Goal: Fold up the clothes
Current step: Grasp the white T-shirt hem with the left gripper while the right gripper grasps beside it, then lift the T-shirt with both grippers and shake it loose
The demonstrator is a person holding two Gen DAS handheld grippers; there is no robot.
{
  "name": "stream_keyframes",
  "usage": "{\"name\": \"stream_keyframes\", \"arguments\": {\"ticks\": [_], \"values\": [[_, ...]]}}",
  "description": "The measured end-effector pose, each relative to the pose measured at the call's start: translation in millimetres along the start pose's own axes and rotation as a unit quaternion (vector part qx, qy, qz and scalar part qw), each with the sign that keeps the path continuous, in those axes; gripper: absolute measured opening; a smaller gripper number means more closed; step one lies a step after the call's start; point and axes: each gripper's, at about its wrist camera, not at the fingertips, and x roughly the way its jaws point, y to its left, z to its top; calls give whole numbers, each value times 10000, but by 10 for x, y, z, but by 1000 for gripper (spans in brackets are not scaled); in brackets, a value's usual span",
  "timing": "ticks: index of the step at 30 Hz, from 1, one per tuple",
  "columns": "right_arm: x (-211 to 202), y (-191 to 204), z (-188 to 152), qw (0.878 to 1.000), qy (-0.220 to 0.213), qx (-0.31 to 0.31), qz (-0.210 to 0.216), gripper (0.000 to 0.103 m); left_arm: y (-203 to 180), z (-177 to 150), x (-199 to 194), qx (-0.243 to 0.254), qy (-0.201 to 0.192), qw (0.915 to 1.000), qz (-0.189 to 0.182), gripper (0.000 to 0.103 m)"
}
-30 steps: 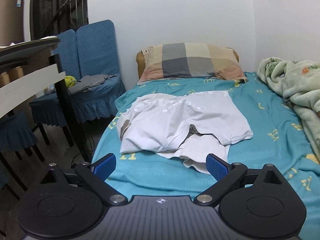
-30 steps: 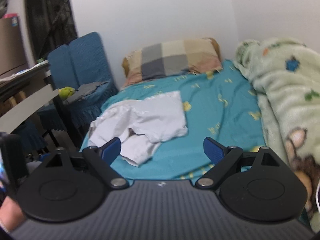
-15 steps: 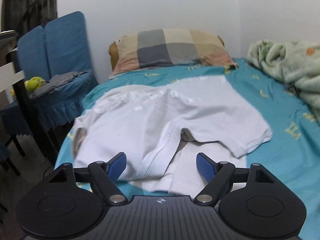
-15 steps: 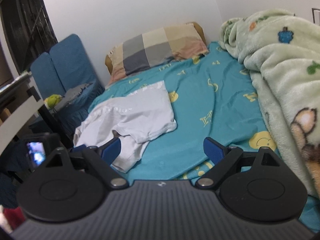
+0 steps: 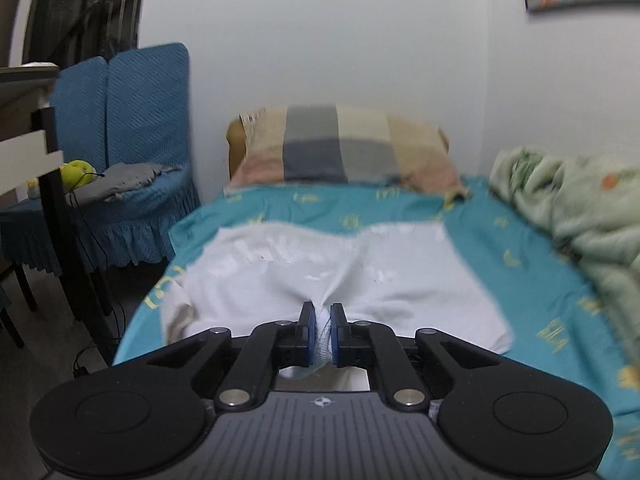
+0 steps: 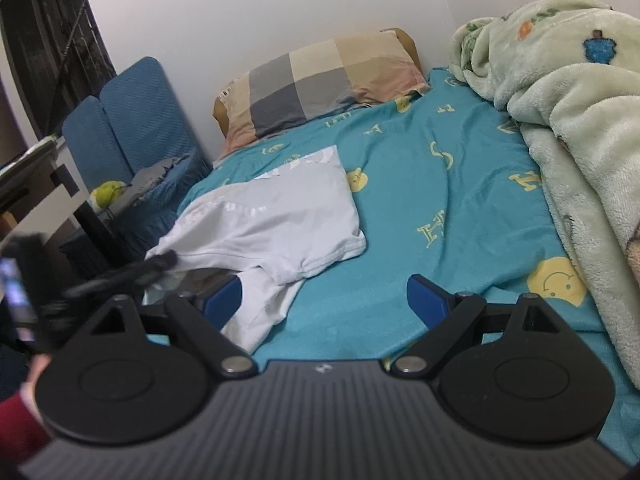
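- Currently the left gripper [image 5: 322, 334] is clenched on a bunched fold of the white T-shirt [image 5: 340, 280], cloth pinched between both blue pads [image 5: 306, 336].
- T-shirt lies crumpled on the teal bedsheet [image 6: 440, 208], toward the bed's left edge, short of the checked pillow [image 6: 320, 80].
- Right gripper [image 6: 325, 300] is released, jaws wide apart, holding nothing; it hovers over bare sheet with the shirt's near hem just beside its left pad [image 6: 224, 300].
- Green fleece blanket [image 6: 560, 100] is heaped along the right side, well apart from the shirt.
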Motion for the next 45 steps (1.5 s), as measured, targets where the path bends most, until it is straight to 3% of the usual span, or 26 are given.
{"name": "stream_keyframes", "arguments": {"ticks": [11,21,22,29,31,33,38,45], "values": [[-242,370,-172,9957,51,-721,582,91,150,86,-1801,-793,-382,9951,-441,7],[98,1047,-527,9795,434,-1728,944,87,598,-185,-2120,-1786,-379,9821,-468,8],[132,1114,-563,9771,472,-1828,980,73,667,-219,-2093,-1918,-339,9796,-487,8],[702,1223,-784,9787,607,-1824,718,65,1033,-402,-1792,-2439,-77,9691,-356,8],[796,1192,-810,9795,522,-1888,476,35,1093,-442,-1648,-2477,29,9684,-294,8],[787,1136,-779,9816,382,-1856,217,25,1107,-491,-1494,-2436,247,9693,-228,8],[512,972,-500,9914,257,-1278,-105,21,1015,-583,-1212,-2196,654,9729,-321,9],[603,626,-311,9939,694,-810,-274,21,696,-682,-1088,-1495,956,9828,-509,15]]}}
